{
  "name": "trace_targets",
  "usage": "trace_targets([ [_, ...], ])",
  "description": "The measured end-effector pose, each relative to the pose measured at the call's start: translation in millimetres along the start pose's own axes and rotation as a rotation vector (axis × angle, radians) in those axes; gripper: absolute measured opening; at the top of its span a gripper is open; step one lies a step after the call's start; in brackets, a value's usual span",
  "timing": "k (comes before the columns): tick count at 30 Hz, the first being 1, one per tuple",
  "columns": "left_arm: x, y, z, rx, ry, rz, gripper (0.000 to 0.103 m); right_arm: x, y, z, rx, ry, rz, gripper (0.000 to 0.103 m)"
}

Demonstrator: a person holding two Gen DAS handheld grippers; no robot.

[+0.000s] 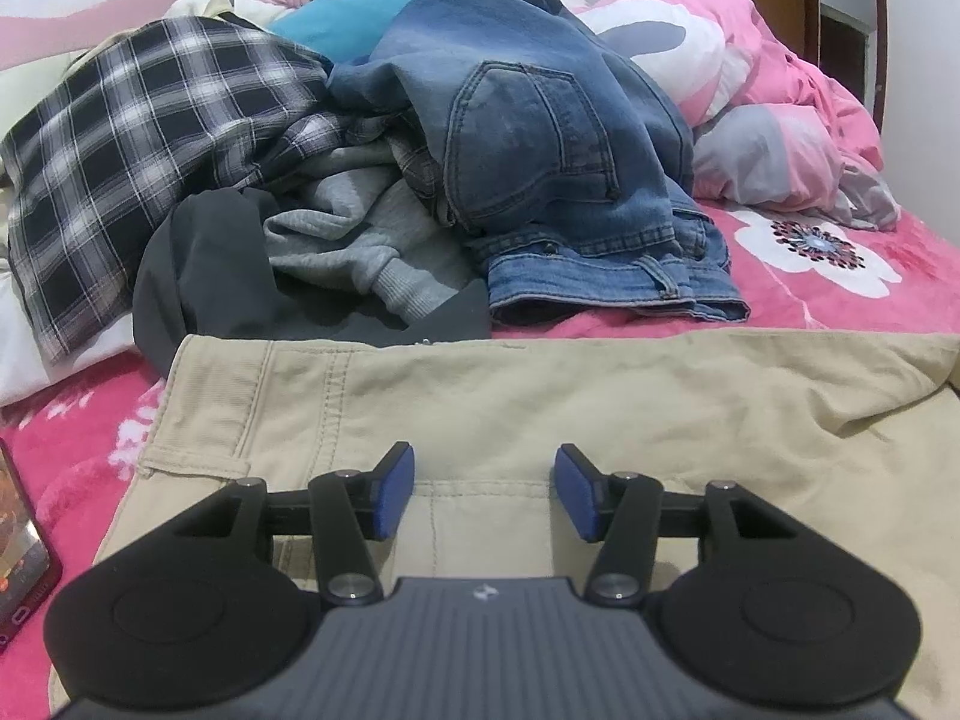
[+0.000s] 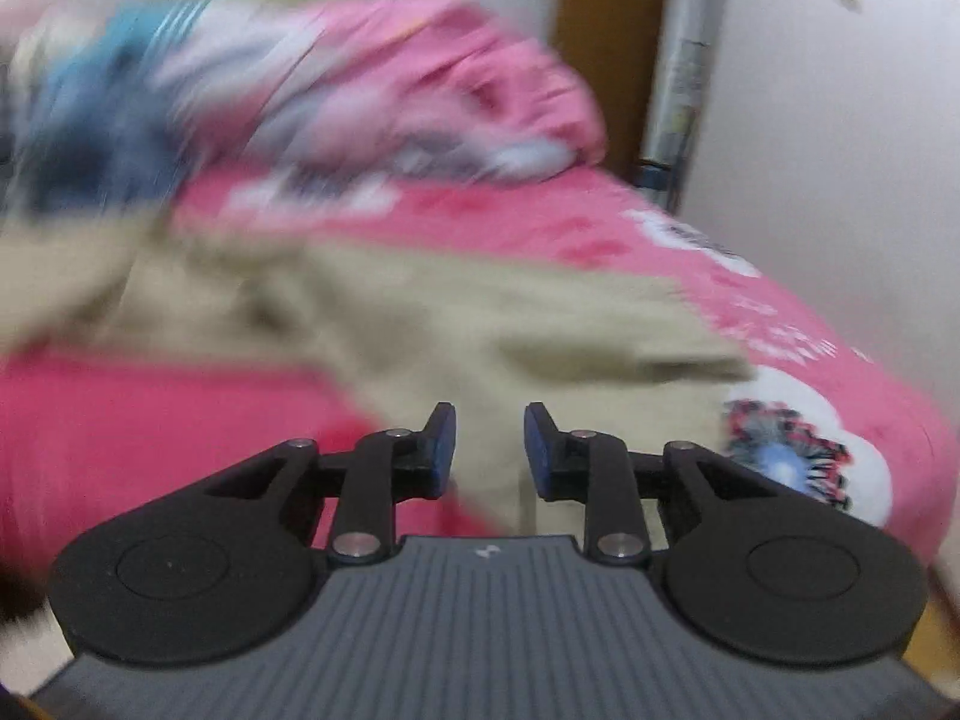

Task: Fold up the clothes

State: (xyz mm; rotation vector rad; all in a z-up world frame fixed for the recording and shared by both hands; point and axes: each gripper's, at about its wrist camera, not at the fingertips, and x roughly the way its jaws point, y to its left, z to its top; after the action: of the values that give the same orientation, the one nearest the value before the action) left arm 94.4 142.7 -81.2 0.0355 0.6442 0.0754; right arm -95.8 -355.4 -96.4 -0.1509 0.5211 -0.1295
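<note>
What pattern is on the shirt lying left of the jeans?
Black-and-white plaid on the shirt, clearest in the left wrist view.

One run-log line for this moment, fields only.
garment: khaki trousers flat on pink bed | left gripper: open above waistband, empty | right gripper: open, empty, view blurred | pile: unfolded

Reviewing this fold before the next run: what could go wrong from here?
1. The khaki trousers lie against the unfolded pile; the dark garment touches their top edge and may drag along.
2. The right wrist view is motion-blurred, and the right gripper, open with nothing between its pads, could pinch the pink blanket too.
3. The phone beside the trousers could get knocked.
</note>
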Motion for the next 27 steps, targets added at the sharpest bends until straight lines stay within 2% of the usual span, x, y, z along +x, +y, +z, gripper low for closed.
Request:
trace_targets([
  [2,0,-1,0,0.003,-0.001,0.004,0.054,11,21,-9,-0.125,0.033,-0.024,0.026],
  [4,0,-1,0,0.007,0.002,0.008,0.055,17,31,-11,-0.207,0.023,-0.070,0.026],
  [8,1,-1,-1,0.000,0.003,0.014,0.057,27,24,-4,-0.221,0.026,-0.105,0.024],
  [9,1,-1,-1,-0.002,0.001,0.015,0.057,28,23,-2,-0.234,0.032,-0.107,0.018],
  [10,2,-1,-2,-0.002,-0.001,0.016,0.057,29,24,-1,-0.256,0.033,-0.130,0.002],
  [13,1,-1,-2,0.003,-0.004,0.020,0.057,24,22,8,-0.278,-0.014,-0.187,0.001],
  [16,1,-1,-2,0.001,-0.006,0.021,0.057,18,12,26,-0.278,-0.078,-0.228,0.001],
  [20,1,-2,-3,0.008,-0.010,0.025,0.057,29,-8,60,-0.295,-0.131,-0.266,0.001],
  [23,1,0,-3,0.001,-0.009,0.021,0.058,51,-20,84,-0.335,-0.138,-0.271,0.001],
  [27,2,0,-2,0.001,-0.007,0.021,0.058,88,-36,118,-0.376,-0.106,-0.231,0.001],
])
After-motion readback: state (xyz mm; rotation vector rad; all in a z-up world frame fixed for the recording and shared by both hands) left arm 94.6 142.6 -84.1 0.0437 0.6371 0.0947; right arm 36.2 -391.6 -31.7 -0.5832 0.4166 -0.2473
